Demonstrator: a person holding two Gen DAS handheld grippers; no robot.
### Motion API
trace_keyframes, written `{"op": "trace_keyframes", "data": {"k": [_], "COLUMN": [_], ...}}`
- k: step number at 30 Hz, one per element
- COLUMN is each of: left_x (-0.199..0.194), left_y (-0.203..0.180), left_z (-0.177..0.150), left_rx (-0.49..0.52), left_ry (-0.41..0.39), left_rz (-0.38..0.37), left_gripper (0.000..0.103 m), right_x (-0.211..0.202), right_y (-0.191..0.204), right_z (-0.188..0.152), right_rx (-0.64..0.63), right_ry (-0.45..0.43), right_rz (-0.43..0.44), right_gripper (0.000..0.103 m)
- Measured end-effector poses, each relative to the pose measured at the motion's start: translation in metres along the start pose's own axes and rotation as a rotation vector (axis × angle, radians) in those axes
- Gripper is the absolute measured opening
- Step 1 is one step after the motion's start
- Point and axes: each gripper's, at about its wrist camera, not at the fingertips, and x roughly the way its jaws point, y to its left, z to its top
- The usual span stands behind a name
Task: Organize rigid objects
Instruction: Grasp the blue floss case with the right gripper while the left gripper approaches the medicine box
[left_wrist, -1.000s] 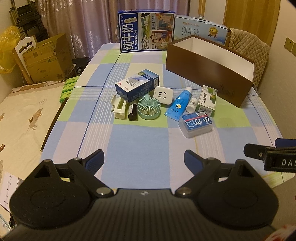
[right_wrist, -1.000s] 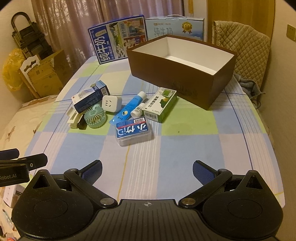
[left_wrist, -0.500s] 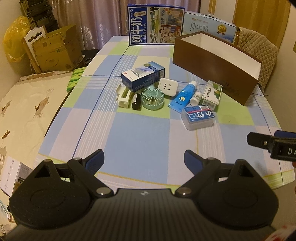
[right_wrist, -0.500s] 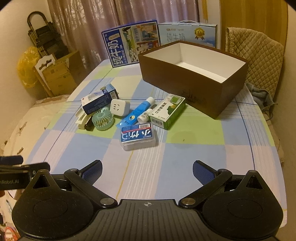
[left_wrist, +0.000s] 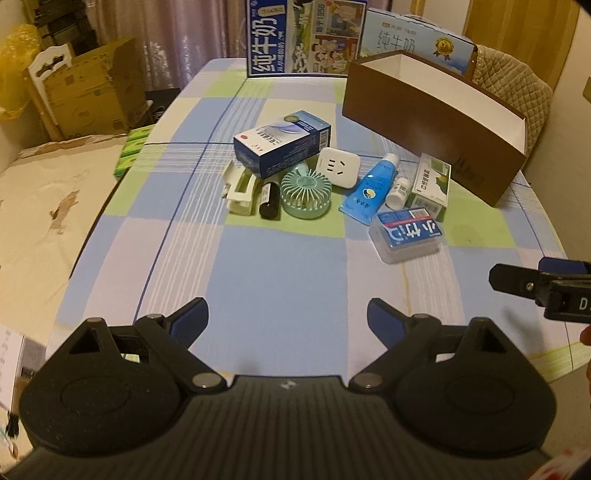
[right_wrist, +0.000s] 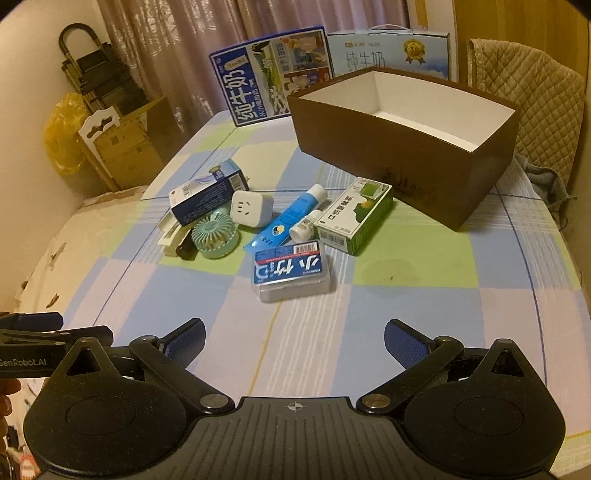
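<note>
A cluster of small items lay mid-table: a clear flat case (right_wrist: 290, 271) nearest, a green carton (right_wrist: 354, 214) at its one o'clock, a blue tube (right_wrist: 286, 221) at twelve, and a mint fan (right_wrist: 215, 236) at nine. The brown box (right_wrist: 406, 147), apparently empty, stood at one o'clock beyond. The left gripper (left_wrist: 286, 319) and right gripper (right_wrist: 293, 339) hovered wide apart, holding nothing, over the checked tablecloth (right_wrist: 424, 295).

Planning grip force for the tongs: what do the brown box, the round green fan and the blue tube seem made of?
Brown box: likely cardboard, matte, with thin straight walls and a white lining. Round green fan: apparently hard moulded plastic, with a slatted grille and slight sheen. Blue tube: probably soft plastic, glossy and flattened at its tail, with a white cap.
</note>
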Motion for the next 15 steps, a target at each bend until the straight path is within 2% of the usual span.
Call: {"op": "trace_keyframes", "data": {"k": [5, 15], "left_x": [0.024, 0.064], "left_y": [0.017, 0.053], "left_z": [0.023, 0.049], "left_rx": [0.023, 0.044], "left_ry": [0.007, 0.038], "left_rz": [-0.023, -0.046], "left_gripper": [0.090, 0.090], "right_x": [0.023, 0.087], "right_y": [0.007, 0.021], "right_z": [0.015, 0.029], "right_rx": [-0.013, -0.069], "right_ry": [-0.017, 0.015], "right_rz": [-0.007, -0.050], "right_gripper": [0.101, 0.101]}}
